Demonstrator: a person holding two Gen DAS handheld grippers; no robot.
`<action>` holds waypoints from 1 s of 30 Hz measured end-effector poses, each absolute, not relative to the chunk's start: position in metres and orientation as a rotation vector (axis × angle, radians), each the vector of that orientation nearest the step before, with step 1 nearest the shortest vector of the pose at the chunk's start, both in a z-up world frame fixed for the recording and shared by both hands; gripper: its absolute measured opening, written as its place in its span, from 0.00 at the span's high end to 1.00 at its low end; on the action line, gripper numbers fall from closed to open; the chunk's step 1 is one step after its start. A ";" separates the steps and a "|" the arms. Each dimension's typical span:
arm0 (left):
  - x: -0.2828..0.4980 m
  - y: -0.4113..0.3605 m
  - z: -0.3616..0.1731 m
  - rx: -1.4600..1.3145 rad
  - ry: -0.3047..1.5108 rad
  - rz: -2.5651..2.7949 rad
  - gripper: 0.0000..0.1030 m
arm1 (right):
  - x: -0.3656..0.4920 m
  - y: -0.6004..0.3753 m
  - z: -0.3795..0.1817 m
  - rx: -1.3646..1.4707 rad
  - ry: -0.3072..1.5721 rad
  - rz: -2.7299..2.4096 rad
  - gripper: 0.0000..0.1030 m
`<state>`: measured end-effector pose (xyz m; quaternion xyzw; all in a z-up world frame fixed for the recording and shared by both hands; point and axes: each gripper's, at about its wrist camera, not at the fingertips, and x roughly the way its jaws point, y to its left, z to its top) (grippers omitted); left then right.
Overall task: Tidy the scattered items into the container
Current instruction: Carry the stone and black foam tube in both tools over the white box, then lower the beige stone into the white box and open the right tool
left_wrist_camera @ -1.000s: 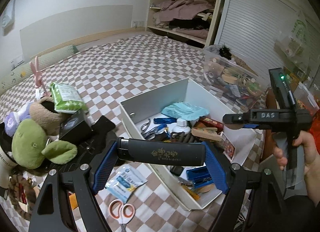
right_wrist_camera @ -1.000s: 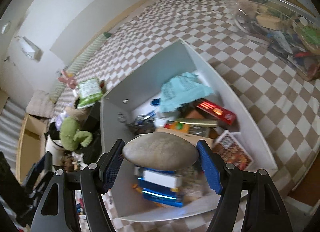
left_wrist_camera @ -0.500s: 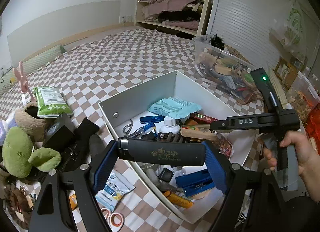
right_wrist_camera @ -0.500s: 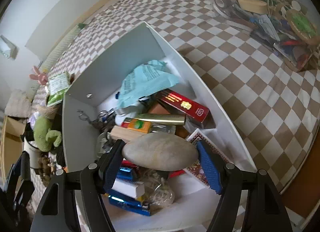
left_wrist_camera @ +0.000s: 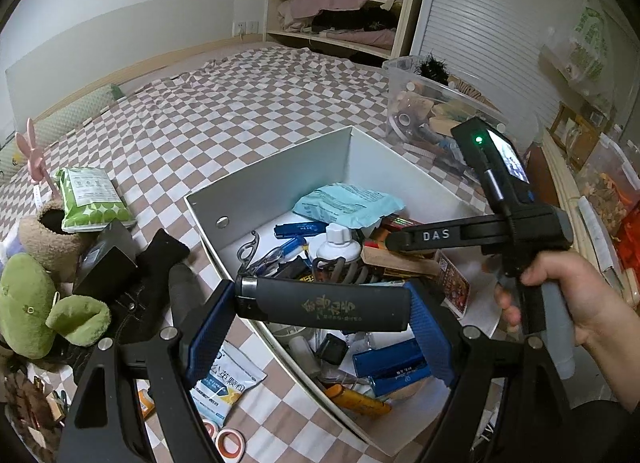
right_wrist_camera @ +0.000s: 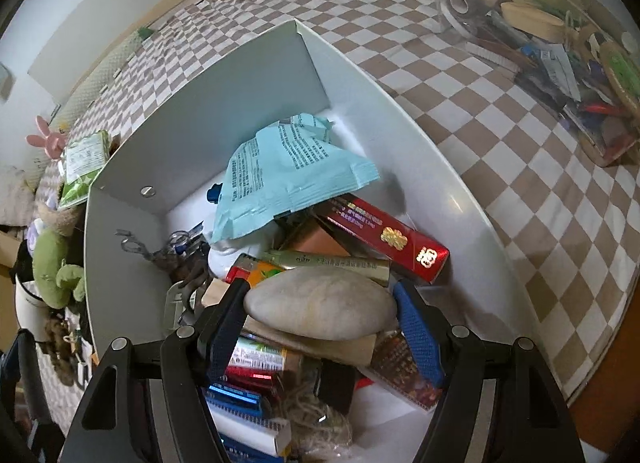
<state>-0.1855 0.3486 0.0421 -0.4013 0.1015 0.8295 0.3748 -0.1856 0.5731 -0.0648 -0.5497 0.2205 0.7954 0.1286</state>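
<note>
A white open box point(left_wrist_camera: 276, 179) point(right_wrist_camera: 224, 111) on the checkered bed holds several items: a teal packet point(right_wrist_camera: 288, 167), a red carton point(right_wrist_camera: 384, 235), blue cases. My left gripper point(left_wrist_camera: 322, 305) is shut on a black cylinder with gold lettering point(left_wrist_camera: 324, 305), held over the box's near left corner. My right gripper point(right_wrist_camera: 320, 309) is shut on a smooth grey stone point(right_wrist_camera: 320, 309), low over the items in the box's middle. In the left wrist view a hand point(left_wrist_camera: 576, 303) holds the right gripper's body point(left_wrist_camera: 500, 227) above the box's right side.
Left of the box lie a green plush toy point(left_wrist_camera: 36, 303), a green wipes pack point(left_wrist_camera: 90, 195), black cloth point(left_wrist_camera: 156, 263), a white-blue sachet point(left_wrist_camera: 224, 383) and tape rolls point(left_wrist_camera: 226, 441). A clear bin point(right_wrist_camera: 560, 43) full of items stands at the right. Shelves point(left_wrist_camera: 340, 3) stand far behind.
The right gripper has carried the stone lower and further over the box's contents. The left gripper has drifted right, over the box's near corner, still holding the cylinder.
</note>
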 end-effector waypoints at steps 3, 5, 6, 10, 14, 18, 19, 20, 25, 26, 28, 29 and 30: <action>-0.187 0.351 0.039 -1.035 0.258 2.118 0.19 | -0.188 0.576 -0.069 -1.603 0.634 2.294 0.28; -0.188 0.352 0.037 -1.041 0.259 2.114 0.19 | -0.191 0.576 -0.073 -1.607 0.637 2.288 0.28; -0.189 0.353 0.036 -1.043 0.260 2.112 0.19 | -0.193 0.576 -0.074 -1.610 0.640 2.286 0.28; -0.189 0.358 0.032 -1.052 0.265 2.101 0.19 | -0.193 0.574 -0.072 -1.608 0.625 2.296 0.27; -0.187 0.364 0.028 -1.061 0.280 2.084 0.19 | -0.188 0.567 -0.058 -1.583 0.550 2.361 0.15; -0.183 0.371 0.022 -1.090 0.281 2.059 0.19 | -0.183 0.559 -0.043 -1.557 0.473 2.424 0.12; -0.183 0.373 0.020 -1.103 0.277 2.053 0.19 | -0.180 0.559 -0.039 -1.542 0.460 2.436 0.12; -0.182 0.374 0.019 -1.113 0.273 2.050 0.19 | -0.177 0.560 -0.035 -1.525 0.461 2.441 0.12; -0.178 0.385 0.015 -1.138 0.261 2.041 0.19 | -0.161 0.580 -0.022 -1.434 0.578 2.443 0.12; -0.178 0.388 0.014 -1.137 0.262 2.039 0.19 | -0.157 0.583 -0.019 -1.414 0.611 2.445 0.12; -0.177 0.396 0.012 -1.139 0.265 2.032 0.19 | -0.149 0.591 -0.014 -1.373 0.678 2.447 0.12; -0.177 0.400 0.011 -1.139 0.267 2.030 0.19 | -0.147 0.594 -0.012 -1.357 0.706 2.450 0.12; -0.177 0.404 0.010 -1.139 0.270 2.028 0.19 | -0.145 0.596 -0.011 -1.341 0.733 2.453 0.12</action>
